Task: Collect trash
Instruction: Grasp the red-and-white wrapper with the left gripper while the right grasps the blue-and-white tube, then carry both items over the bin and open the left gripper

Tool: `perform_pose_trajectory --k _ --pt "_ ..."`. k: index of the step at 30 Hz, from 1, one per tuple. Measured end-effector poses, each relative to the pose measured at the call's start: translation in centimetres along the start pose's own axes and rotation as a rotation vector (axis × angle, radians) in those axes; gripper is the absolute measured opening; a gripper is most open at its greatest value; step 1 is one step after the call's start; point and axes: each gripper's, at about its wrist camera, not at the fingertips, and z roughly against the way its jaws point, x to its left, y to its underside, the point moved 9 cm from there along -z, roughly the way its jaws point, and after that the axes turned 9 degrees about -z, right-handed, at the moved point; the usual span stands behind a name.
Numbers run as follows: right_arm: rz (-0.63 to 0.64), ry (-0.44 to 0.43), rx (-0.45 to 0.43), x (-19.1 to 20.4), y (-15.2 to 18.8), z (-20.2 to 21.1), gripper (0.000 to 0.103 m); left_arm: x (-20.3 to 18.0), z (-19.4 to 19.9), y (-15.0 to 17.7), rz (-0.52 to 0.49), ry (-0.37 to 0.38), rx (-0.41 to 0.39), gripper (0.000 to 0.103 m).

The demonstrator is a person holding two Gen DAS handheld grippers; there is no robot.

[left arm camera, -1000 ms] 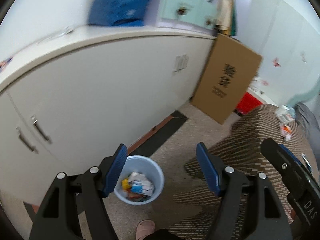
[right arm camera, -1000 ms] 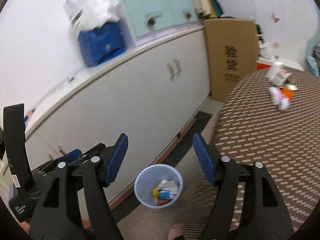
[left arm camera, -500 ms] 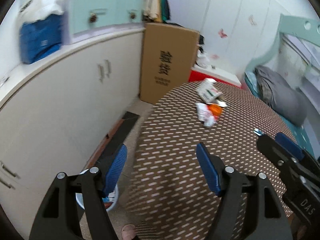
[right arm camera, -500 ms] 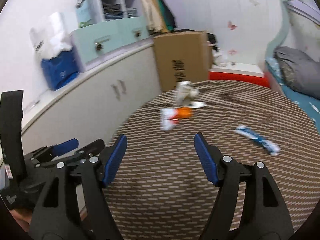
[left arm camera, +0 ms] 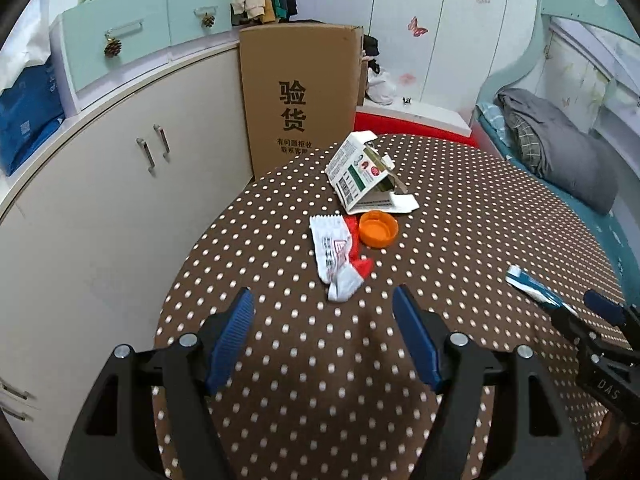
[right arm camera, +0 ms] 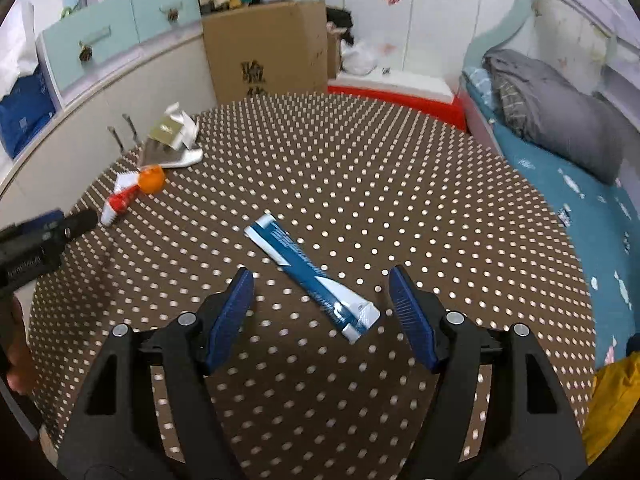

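The round desk (left arm camera: pixel 460 240), under its brown cloth with pale dots, carries four bits of trash, and both tools hang above it spread wide and holding nothing. The right tool (right arm camera: pixel 320 300) is lined up on the blue-and-white tube wrapper (right arm camera: pixel 312 272), which lies slantwise between its jaws. To my eye the best move is to turn the wrist so the fingers cross the tube's narrow width, drop until the pads nearly touch the cloth, then close. The left tool (left arm camera: pixel 324 320) points at the crumpled red-and-white wrapper (left arm camera: pixel 336 256), just short of it; a pinch on the bunched near end looks safest, since the flat part may slip. Touching that wrapper sits an orange cap (left arm camera: pixel 378 229), and behind it a torn-open carton (left arm camera: pixel 362 172).

Around us: white cupboards (left arm camera: pixel 120 184) on the left, a tall cardboard box (left arm camera: pixel 300 92) standing past the desk, a bed (right arm camera: pixel 560 168) with a grey blanket on the right. No bin shows from here.
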Motion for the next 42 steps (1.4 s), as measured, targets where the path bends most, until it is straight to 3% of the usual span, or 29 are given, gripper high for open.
perform_pose_trajectory --k 1,4,5,7,10,13,15,18,24,29,33,42 --pt "0.004 -0.005 0.012 0.0 0.0 -0.4 0.068 0.0 -0.5 -0.3 0.003 0.0 0.003 0.07" --pt "0.043 0.004 0.026 0.1 -0.3 -1.8 0.043 0.1 -1.9 -0.7 0.008 0.005 0.02 0.07" --pt "0.05 0.001 0.026 0.4 -0.5 -2.0 0.029 0.1 -2.3 -0.9 0.009 0.004 0.023 0.07" --pt "0.062 -0.002 0.024 0.7 -1.0 -2.5 0.016 0.2 -3.0 -1.1 0.009 -0.001 0.03 0.07" --pt "0.061 -0.031 0.027 1.4 -1.7 -3.2 0.014 0.4 -4.1 -1.6 0.024 0.007 0.038 0.068" --pt "0.048 -0.083 0.035 2.4 -2.1 -3.7 0.013 0.6 -4.8 -2.0 0.027 -0.003 0.043 0.051" --pt "0.048 -0.105 0.035 3.2 -2.4 -4.0 0.013 0.7 -5.0 -2.1 0.004 -0.036 0.046 0.027" --pt "0.048 -0.123 0.028 4.0 -2.7 -4.1 0.013 0.6 -4.6 -2.1 -0.011 -0.045 0.034 0.02" --pt "0.042 -0.173 0.024 6.2 -2.0 -2.2 0.012 0.8 -2.4 -0.8 0.025 -0.002 0.012 0.019" --pt "0.046 -0.254 0.03 9.3 -0.9 0.4 0.012 1.8 1.7 0.8 0.06 0.016 -0.037 0.019" --pt "0.082 -0.32 0.02 13.5 0.7 3.2 0.012 3.6 4.8 2.2 0.086 0.004 -0.069 0.019" --pt "0.192 -0.471 0.038 25.3 6.0 7.5 0.012 11.4 10.1 8.0 0.192 -0.056 -0.084 0.019"
